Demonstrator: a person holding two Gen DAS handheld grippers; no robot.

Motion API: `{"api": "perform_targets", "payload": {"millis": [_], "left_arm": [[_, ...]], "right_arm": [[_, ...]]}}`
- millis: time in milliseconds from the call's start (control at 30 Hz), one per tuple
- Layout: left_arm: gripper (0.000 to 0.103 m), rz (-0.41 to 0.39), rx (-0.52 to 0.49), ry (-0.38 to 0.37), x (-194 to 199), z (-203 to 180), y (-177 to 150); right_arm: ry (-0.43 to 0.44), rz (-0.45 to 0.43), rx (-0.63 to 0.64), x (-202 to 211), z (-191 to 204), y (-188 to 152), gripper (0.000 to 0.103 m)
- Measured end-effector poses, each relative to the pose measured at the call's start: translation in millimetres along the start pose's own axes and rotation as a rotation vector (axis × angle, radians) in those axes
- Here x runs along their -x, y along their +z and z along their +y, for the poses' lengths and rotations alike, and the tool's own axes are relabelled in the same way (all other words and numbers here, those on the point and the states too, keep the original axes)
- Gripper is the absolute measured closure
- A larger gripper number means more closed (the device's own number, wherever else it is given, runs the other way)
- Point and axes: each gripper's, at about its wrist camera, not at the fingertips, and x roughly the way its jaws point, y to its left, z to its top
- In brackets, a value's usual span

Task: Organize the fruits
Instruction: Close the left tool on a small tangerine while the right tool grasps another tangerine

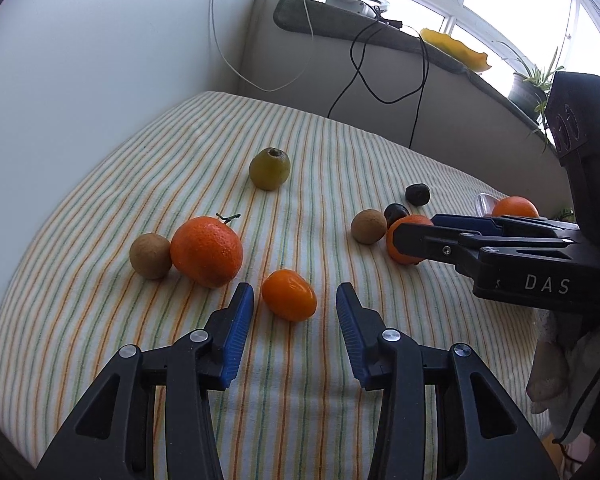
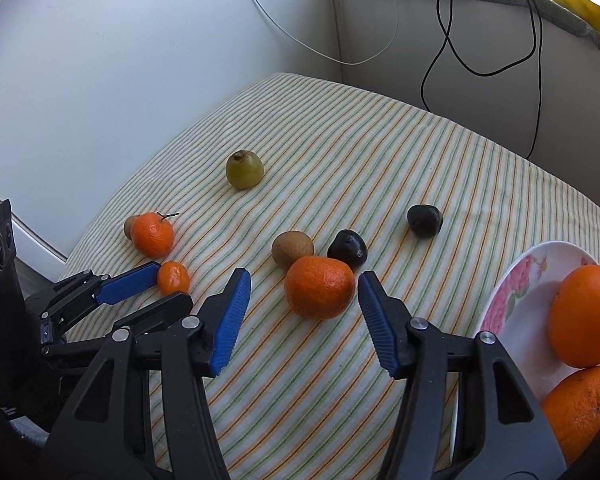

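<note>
Your left gripper (image 1: 295,300) tilts down over the striped counter (image 1: 340,152), jaws spread either side of the small orange fruit (image 1: 289,295), not touching it. Your right gripper (image 2: 304,292) angles down likewise, jaws spread around the mandarin (image 2: 319,293) beside the plate (image 2: 512,292).

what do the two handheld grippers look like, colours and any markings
Both are matte black plastic with angular, cut-out arms, silver rivets at the pivots and ribbed blue pads on the fingers. The left gripper shows this up close; the right gripper matches it. From the left wrist view its body carries white letters "DAS" and a small green light.
</note>
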Motion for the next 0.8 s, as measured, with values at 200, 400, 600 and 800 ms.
{"api": "perform_targets", "payload": {"millis": [200,400,600,800], "left_arm": [[0.063,0.009,-0.005,-0.001,-5,-1,0],[0.069,0.011,-0.002,-0.002,-7,1,0],[0.077,0.009,0.006,-0.011,-7,3,1],[0.078,0.004,0.006,-0.019,-6,1,0]], "right_arm": [[-0.001,0.036,-0.003,-14,-1,2,0.051],[0.005,0.054,-0.009,-23,-3,3,0.055],[0.014,0.054,-0.021,-26,-7,3,0.061],[0.029,0.043,-0.036,-23,-8,2,0.062]]}}
